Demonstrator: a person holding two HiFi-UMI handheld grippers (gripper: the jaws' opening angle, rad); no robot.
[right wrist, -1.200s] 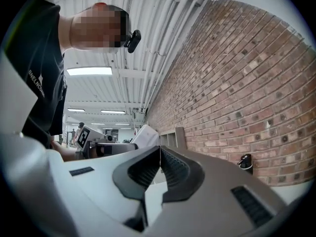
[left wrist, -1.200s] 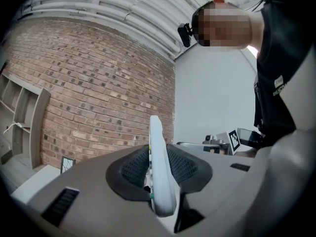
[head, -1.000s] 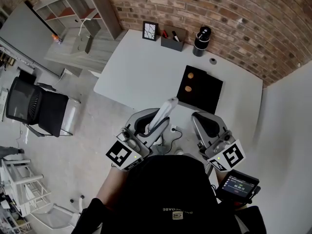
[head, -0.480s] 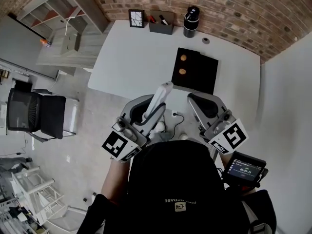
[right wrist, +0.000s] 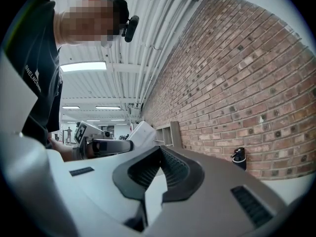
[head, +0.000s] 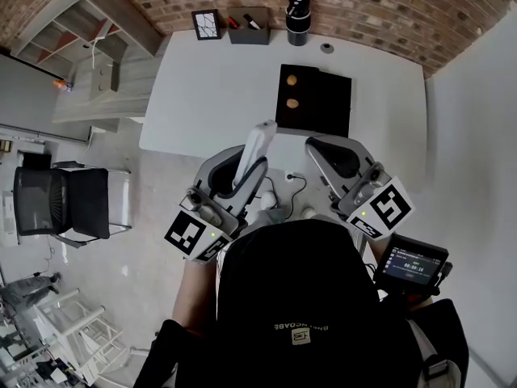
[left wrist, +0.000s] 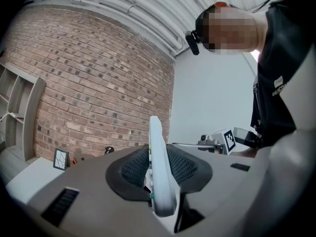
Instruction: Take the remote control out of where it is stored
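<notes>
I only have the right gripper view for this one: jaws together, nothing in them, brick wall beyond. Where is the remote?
Observer: The left gripper has it. Its jaws are shut on the remote control, which is white and stands on its edge between the pads.
Reviewer: Where are the grippers relative to the table?
Observer: The head view shows both at the near side of the white table, pointing toward the brick wall.
Reviewer: Anything on the table in front of them?
Observer: A black mat with two small brown things on it lies just ahead of the right gripper.
</notes>
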